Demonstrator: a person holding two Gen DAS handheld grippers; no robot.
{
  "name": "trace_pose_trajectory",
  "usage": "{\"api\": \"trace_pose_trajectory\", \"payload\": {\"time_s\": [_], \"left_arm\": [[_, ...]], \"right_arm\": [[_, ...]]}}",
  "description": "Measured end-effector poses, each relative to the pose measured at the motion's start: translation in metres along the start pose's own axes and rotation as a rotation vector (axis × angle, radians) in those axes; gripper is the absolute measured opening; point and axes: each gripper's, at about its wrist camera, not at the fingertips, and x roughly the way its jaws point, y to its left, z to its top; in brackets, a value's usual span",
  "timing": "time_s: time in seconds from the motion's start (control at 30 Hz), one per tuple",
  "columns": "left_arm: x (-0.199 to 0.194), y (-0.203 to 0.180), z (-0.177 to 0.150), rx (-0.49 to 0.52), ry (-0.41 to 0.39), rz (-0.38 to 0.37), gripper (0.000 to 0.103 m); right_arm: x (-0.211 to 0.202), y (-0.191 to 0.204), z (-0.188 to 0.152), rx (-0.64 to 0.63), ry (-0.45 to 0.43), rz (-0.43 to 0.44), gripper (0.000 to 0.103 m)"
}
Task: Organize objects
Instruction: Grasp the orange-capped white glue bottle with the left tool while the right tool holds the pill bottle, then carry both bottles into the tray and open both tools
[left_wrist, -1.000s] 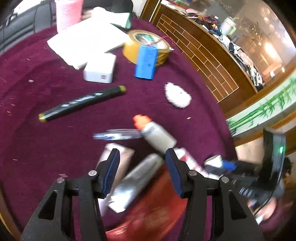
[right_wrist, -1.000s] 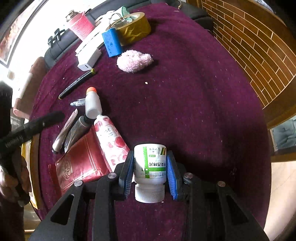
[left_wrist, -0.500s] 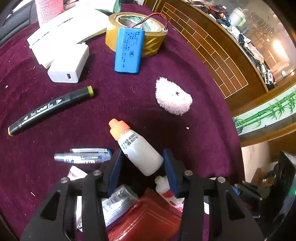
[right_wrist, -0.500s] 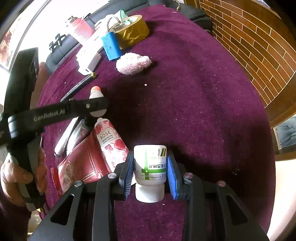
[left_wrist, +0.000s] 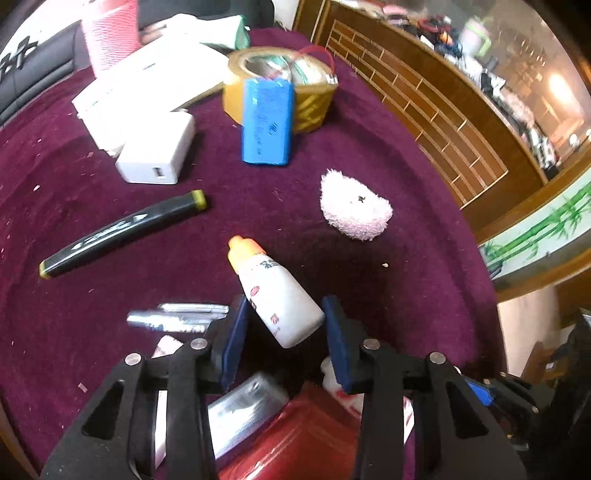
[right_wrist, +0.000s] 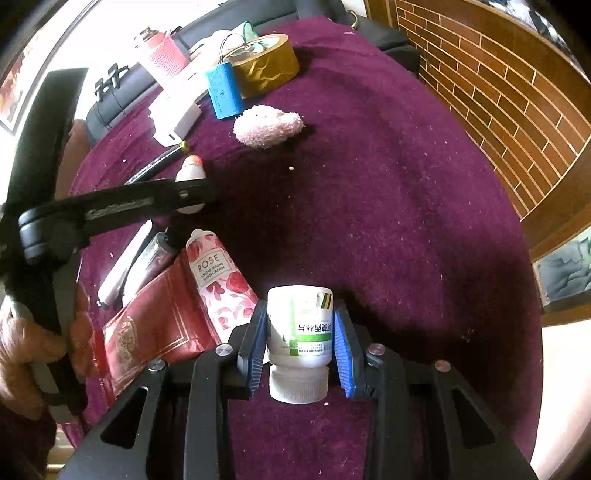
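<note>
a round table (right_wrist: 406, 229) under deep maroon velvety cloth fills the room's middle — beyond it a wood-panelled wall (right_wrist: 509, 85) with a brick-like grid. black leather seating (left_wrist: 26, 79) at the far edge — bright daylight behind it.

Right tool (right_wrist: 301, 345) is clamped on a white plastic pill bottle with a green label (right_wrist: 300, 325), cap toward the camera, over the maroon-clothed desk (right_wrist: 388, 221).

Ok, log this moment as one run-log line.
left gripper: closing around dropper bottle, pads not yet pressing | right gripper: shut on pill bottle | phase: grasping
</note>
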Motion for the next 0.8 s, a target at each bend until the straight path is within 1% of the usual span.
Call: {"api": "trace_pose_trajectory", "payload": {"time_s": [0.03,0.2,0.27,0.33,0.43,0.57,0.7,0.8], "left_arm": [[-0.007,0.003,-0.002,-0.006,-0.012,-0.007,0.032],[-0.044,0.018,-0.021,-0.019,-0.07,-0.027,0.027],[-0.049,0.02,-0.024,-0.03,-0.075,-0.038,0.026],[-0.057,0.03,-0.034,-0.05,-0.072,-0.062,0.026],[-0.067,0.037,-0.046,-0.069,-0.074,-0.09,0.026],[-0.088,0.044,-0.069,-0.073,-0.099,-0.098,0.025],[-0.115,0.061,-0.095,-0.11,-0.135,-0.152,0.025],[-0.138,0.074,-0.117,-0.137,-0.173,-0.153,0.025]], "right_arm": [[-0.001,-0.001,-0.001,0.008,0.002,0.006,0.03],[-0.006,-0.003,-0.005,0.048,0.01,0.04,0.03],[-0.009,0.001,-0.007,0.04,0.007,0.045,0.03],[-0.012,0.007,-0.009,0.035,0.008,0.052,0.03],[-0.018,0.015,-0.014,0.043,0.015,0.085,0.03],[-0.025,0.027,-0.026,0.037,0.019,0.095,0.03],[-0.032,0.041,-0.039,0.019,0.018,0.096,0.03],[-0.036,0.051,-0.048,0.017,0.022,0.114,0.03]]}}
